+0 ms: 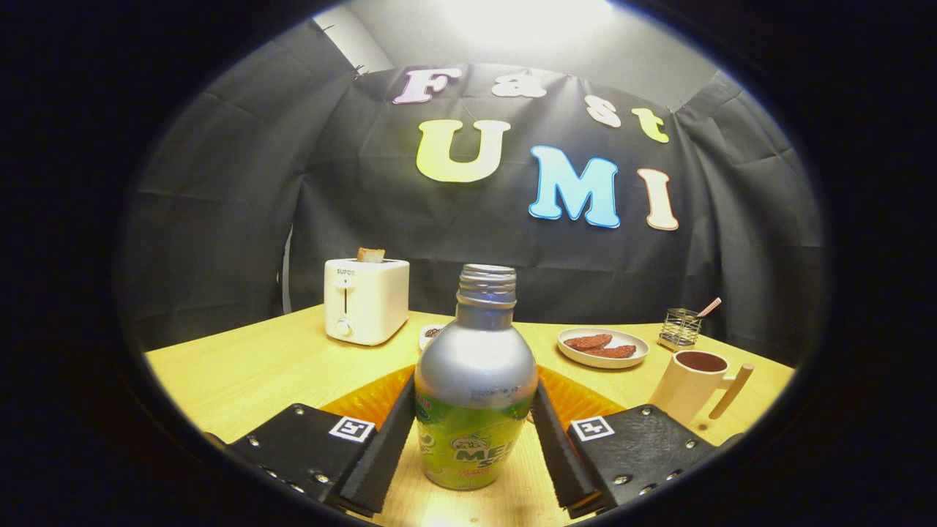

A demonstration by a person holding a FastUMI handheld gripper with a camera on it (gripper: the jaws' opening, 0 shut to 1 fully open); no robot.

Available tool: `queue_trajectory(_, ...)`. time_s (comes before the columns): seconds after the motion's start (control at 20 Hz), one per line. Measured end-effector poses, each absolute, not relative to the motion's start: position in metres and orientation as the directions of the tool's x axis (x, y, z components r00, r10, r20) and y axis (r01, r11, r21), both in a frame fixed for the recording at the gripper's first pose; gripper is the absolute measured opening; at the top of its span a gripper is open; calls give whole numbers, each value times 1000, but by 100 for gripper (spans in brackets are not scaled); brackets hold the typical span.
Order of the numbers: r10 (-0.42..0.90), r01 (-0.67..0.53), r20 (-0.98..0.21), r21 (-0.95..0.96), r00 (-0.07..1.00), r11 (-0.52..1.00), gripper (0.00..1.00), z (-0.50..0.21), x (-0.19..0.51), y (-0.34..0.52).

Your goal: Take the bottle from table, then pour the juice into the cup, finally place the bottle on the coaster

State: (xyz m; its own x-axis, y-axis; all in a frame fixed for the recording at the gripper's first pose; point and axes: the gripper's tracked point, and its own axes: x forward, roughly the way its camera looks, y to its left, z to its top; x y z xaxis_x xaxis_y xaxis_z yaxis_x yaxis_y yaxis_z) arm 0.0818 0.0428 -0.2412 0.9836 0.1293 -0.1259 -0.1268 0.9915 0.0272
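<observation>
A silver bottle (474,366) with a green label and an uncapped threaded neck stands upright between my fingers. My gripper (474,395) is shut on it, one finger pressing each side just below its shoulder. Whether its base rests on the table or hangs just above it I cannot tell. A round orange coaster (578,399) lies on the table just behind the bottle, partly hidden by the bottle and both fingers. To the right, beyond my right finger, stands a cream cup (692,380) with a wooden handle and a dark inside.
On the wooden table (256,366), a white toaster (366,300) with a slice in it stands at the back left. A small dish (430,334) sits behind the bottle. A plate of brown food (602,346) and a wire holder (681,328) are at the back right.
</observation>
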Motion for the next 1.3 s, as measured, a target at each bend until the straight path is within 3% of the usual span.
queue_trajectory(0.25, 59, -47, -121, 99, 991, 994, 80, -225, 89, 10)
queue_trajectory(0.6, 42, 7, -111, 413, 993, 911, 80, -216, 111, -35)
queue_trajectory(0.95, 91, -15, -71, 706, 993, 708, 78, -203, 127, -47)
queue_trajectory(1.3, 109, -29, -26, 879, 994, 477, 77, -195, 126, -49)
